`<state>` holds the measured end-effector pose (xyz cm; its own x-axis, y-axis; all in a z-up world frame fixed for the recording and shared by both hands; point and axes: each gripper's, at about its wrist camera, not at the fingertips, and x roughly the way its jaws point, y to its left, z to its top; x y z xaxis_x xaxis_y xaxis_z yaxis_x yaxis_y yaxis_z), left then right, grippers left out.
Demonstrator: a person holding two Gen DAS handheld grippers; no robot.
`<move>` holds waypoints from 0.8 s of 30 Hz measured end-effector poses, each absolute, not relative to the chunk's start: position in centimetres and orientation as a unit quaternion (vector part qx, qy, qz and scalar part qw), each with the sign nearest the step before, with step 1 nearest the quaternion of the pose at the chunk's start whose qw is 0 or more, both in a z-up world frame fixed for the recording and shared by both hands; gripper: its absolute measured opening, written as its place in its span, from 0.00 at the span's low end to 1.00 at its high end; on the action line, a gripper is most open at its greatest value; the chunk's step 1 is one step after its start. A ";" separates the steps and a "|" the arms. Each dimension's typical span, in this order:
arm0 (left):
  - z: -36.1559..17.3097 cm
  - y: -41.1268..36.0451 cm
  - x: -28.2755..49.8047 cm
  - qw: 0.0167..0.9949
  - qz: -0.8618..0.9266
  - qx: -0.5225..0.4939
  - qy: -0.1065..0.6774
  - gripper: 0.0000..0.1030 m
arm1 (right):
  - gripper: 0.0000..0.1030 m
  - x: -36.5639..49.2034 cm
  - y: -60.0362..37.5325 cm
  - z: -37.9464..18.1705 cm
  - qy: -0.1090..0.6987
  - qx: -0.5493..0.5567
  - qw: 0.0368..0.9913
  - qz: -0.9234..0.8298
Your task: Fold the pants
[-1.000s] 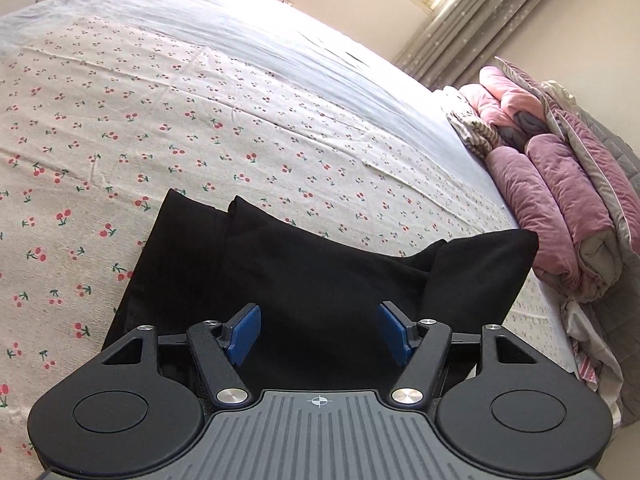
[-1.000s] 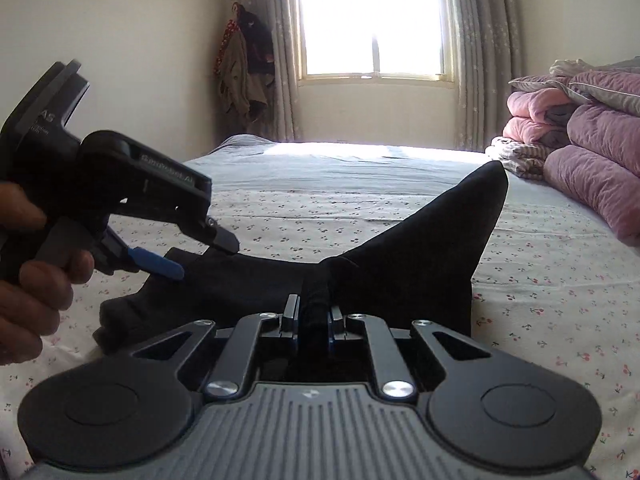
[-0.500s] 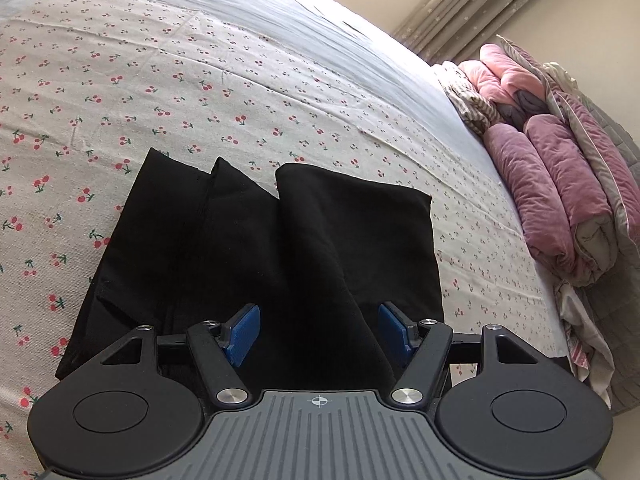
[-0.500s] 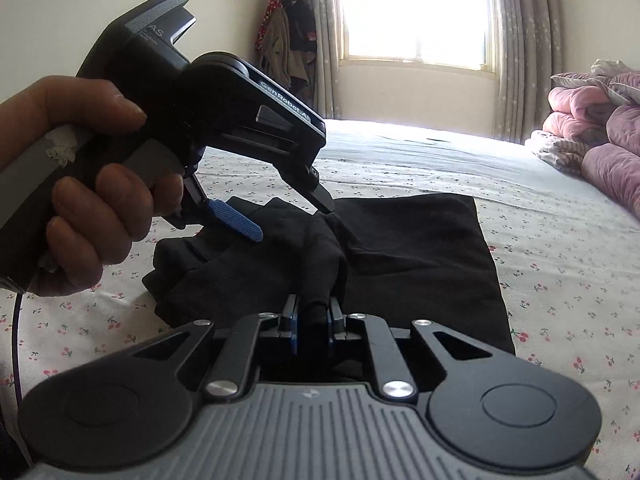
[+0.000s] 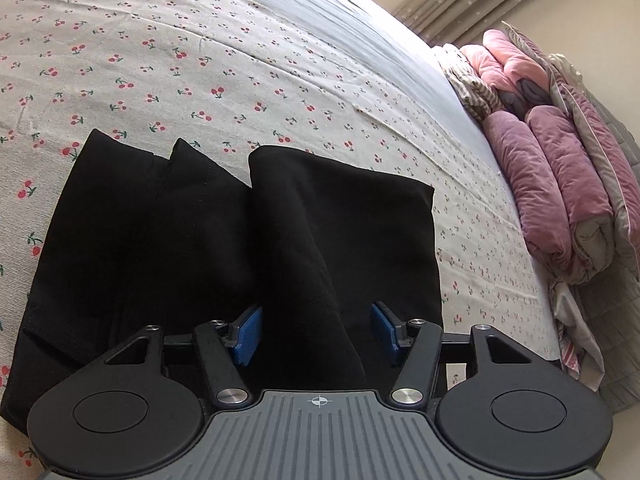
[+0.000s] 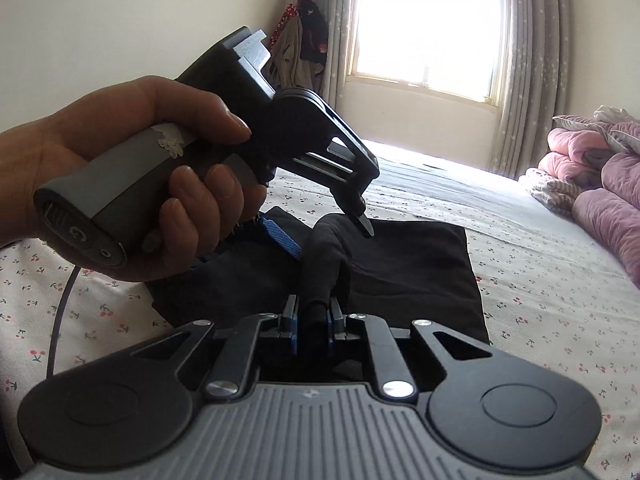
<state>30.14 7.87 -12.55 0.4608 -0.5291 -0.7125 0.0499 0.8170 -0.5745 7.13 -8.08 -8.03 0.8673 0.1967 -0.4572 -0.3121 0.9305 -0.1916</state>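
While keeping the fold taut, right gripper (image 6: 313,322) clamped on raised ridge of black pants (image 5: 224,240), lying on cherry-print bed sheet (image 5: 200,60); left gripper (image 5: 316,334) closing around same ridge, pads not yet pressing.

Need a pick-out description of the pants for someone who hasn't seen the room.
Find the bed with the cherry-print sheet. The pants lie folded on its near part, ahead of both claws. They are the only plain black fabric there; the folded bedding pile at the bed's right edge is pink and mauve.
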 end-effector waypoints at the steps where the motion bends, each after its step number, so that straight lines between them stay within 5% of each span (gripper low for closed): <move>1: -12.6 7.6 30.2 0.820 -0.178 -0.238 0.490 0.15 | 0.00 7.1 -7.9 -8.1 0.220 -0.137 0.957 0.134; 8: -12.5 7.5 30.0 0.826 -0.170 -0.226 0.487 0.05 | 0.01 7.3 -7.6 -8.7 0.214 -0.162 0.954 0.131; 12: -12.3 7.4 29.9 0.829 -0.169 -0.220 0.486 0.05 | 0.41 7.5 -7.4 -9.5 0.204 -0.189 0.955 0.101; 13: -12.3 7.4 29.9 0.829 -0.169 -0.219 0.486 0.05 | 0.42 7.6 -7.4 -9.8 0.207 -0.196 0.953 0.098; 15: -12.2 7.3 29.9 0.830 -0.168 -0.216 0.486 0.05 | 0.39 7.7 -7.5 -10.3 0.214 -0.198 0.951 0.103; 17: -12.1 7.2 30.0 0.832 -0.169 -0.213 0.484 0.05 | 0.08 7.6 -7.5 -10.3 0.218 -0.191 0.950 0.117; 18: -12.0 7.2 29.9 0.833 -0.171 -0.211 0.482 0.05 | 0.00 7.3 -7.3 -10.1 0.213 -0.189 0.951 0.117; 24: -10.1 7.9 29.6 0.849 -0.204 -0.187 0.451 0.04 | 0.00 6.5 -6.3 -7.8 0.190 -0.167 0.959 0.129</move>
